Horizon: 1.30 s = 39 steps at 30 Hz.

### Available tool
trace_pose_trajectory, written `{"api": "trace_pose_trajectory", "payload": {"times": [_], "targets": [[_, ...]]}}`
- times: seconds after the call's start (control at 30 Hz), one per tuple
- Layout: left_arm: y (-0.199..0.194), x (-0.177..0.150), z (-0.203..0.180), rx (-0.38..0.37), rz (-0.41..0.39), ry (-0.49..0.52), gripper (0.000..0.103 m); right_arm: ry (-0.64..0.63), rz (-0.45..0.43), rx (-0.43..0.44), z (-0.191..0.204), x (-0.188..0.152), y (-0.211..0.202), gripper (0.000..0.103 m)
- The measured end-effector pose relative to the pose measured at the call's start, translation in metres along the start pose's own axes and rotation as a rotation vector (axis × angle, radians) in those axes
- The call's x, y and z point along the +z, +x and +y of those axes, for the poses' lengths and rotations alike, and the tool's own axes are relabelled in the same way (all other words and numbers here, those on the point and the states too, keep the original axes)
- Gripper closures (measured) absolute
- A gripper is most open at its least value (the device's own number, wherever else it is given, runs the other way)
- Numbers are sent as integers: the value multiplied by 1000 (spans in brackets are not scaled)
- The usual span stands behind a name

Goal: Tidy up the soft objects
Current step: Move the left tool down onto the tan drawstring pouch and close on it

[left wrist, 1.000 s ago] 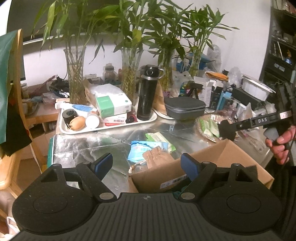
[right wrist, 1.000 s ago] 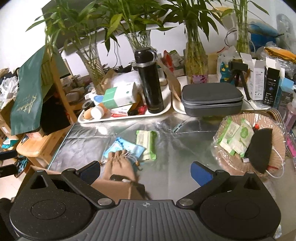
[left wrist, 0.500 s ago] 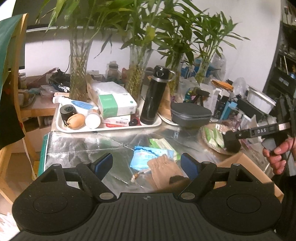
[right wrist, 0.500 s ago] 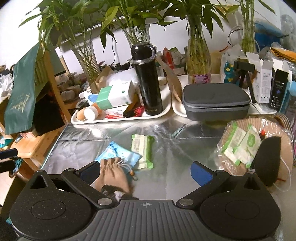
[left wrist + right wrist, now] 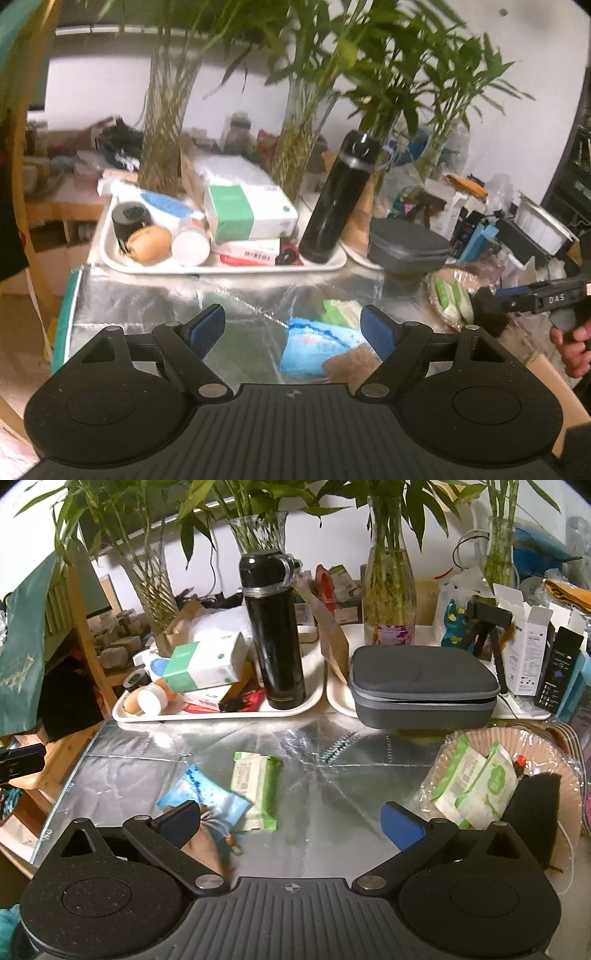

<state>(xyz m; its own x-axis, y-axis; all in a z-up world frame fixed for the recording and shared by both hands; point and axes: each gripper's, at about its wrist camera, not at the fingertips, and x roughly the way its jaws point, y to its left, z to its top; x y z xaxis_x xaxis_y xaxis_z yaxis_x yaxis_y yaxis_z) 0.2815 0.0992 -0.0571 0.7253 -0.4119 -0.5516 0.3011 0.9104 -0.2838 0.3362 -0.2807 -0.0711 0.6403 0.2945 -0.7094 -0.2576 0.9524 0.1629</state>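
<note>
- Soft things loose on the foil-covered table (image 5: 332,794): three – one blue packet (image 5: 207,794), one green-and-white wipes pack (image 5: 256,788), one brown drawstring pouch (image 5: 205,845)
- Blue packet lies flat at near left, long axis slanting from far left to near right; the pouch touches its near edge
- Wipes pack sits just right of the blue packet, touching it, long axis running near to far, slightly tilted
- Woven tray (image 5: 480,738) at right holds two more green-and-white wipe packs (image 5: 476,786) side by side, plus one black soft item (image 5: 532,805) at its right
- Left gripper (image 5: 293,325) spread wide, nothing between the pads, hovering over the blue packet's left side
- Right gripper (image 5: 291,821) also spread wide and empty, near the wipes pack
- Far side: two white trays, one black flask (image 5: 275,627) upright on the left tray (image 5: 221,714), one grey zip case (image 5: 421,683) on the right one
</note>
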Motion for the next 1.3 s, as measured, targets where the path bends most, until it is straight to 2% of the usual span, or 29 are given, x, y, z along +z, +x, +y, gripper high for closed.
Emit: {"api": "trace_pose_trajectory", "payload": {"times": [0.13, 0.37, 0.53, 0.63, 0.7, 1.1, 1.17, 1.3], "targets": [[20, -2, 7, -56, 60, -16, 23, -21, 15, -14, 0, 4, 11, 0], [63, -11, 12, -190, 238, -6, 23, -87, 34, -32, 7, 12, 27, 0], [82, -18, 18, -267, 320, 5, 25, -99, 56, -28, 8, 17, 38, 0], [94, -18, 19, -310, 355, -8, 34, -102, 61, -32, 8, 20, 42, 0], [101, -19, 21, -337, 384, -16, 46, -112, 66, -36, 10, 21, 45, 0], [137, -29, 19, -457, 536, -3, 51, -107, 83, -47, 9, 31, 59, 0], [143, -31, 18, -484, 566, -5, 58, -107, 85, -48, 9, 31, 61, 0], [155, -35, 15, -502, 596, -5, 63, -114, 90, -49, 9, 33, 65, 0]]}}
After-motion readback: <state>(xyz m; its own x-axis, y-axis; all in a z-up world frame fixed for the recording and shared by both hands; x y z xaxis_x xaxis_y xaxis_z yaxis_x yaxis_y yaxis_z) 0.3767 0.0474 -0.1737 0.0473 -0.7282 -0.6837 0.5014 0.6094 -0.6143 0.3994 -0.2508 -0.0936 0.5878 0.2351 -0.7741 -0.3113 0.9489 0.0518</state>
